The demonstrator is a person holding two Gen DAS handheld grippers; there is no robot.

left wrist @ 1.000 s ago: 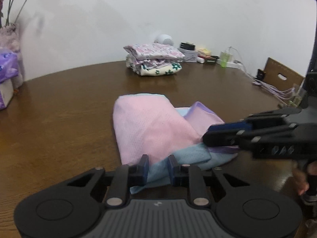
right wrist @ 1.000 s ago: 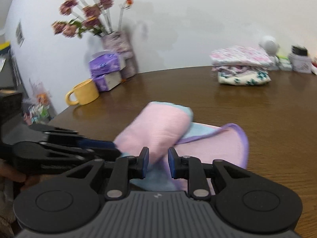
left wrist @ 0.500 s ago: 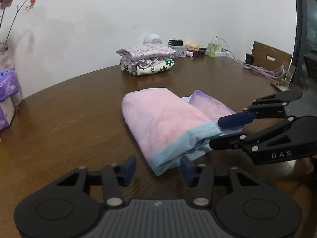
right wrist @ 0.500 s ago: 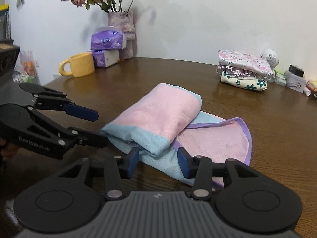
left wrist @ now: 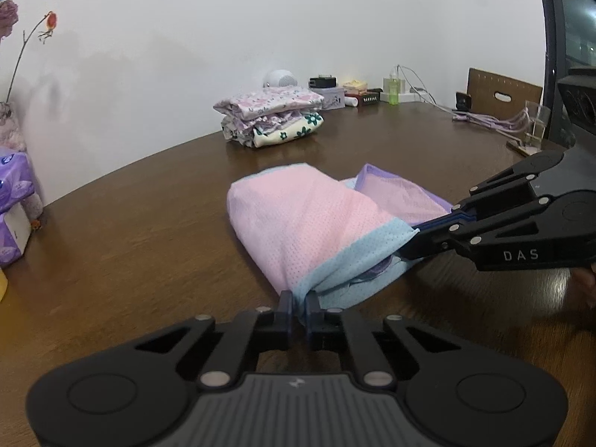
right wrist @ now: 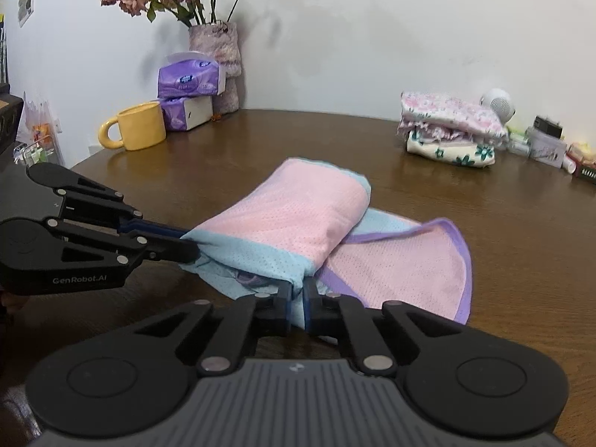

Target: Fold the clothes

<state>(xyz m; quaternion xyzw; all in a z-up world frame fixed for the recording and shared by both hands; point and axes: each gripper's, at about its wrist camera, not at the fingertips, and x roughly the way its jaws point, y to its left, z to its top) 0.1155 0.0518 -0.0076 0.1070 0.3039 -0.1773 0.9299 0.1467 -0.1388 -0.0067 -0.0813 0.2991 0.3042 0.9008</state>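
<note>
Your left gripper [left wrist: 298,303] and right gripper [right wrist: 297,300] each pinch the blue hem of the pink mesh garment [left wrist: 298,219], mid-table [left wrist: 149,223]. Right body reads "DAS", left "GenRobot.AI". Folded floral stack [left wrist: 270,115] at 12 o'clock.

You are working in a home, most likely a living or dining room. The dark wooden worktop [right wrist: 503,231] stands against a plain white wall [right wrist: 354,29]. At its back stand a vase of dried roses [right wrist: 214,43], two purple tissue packs [right wrist: 190,91] and a yellow mug [right wrist: 136,131]. A stack of folded floral clothes [left wrist: 272,115] lies further along, beside a small white round device [left wrist: 279,78], a green bottle [left wrist: 393,89], small boxes [left wrist: 333,95] and loose cables [left wrist: 495,121].
</note>
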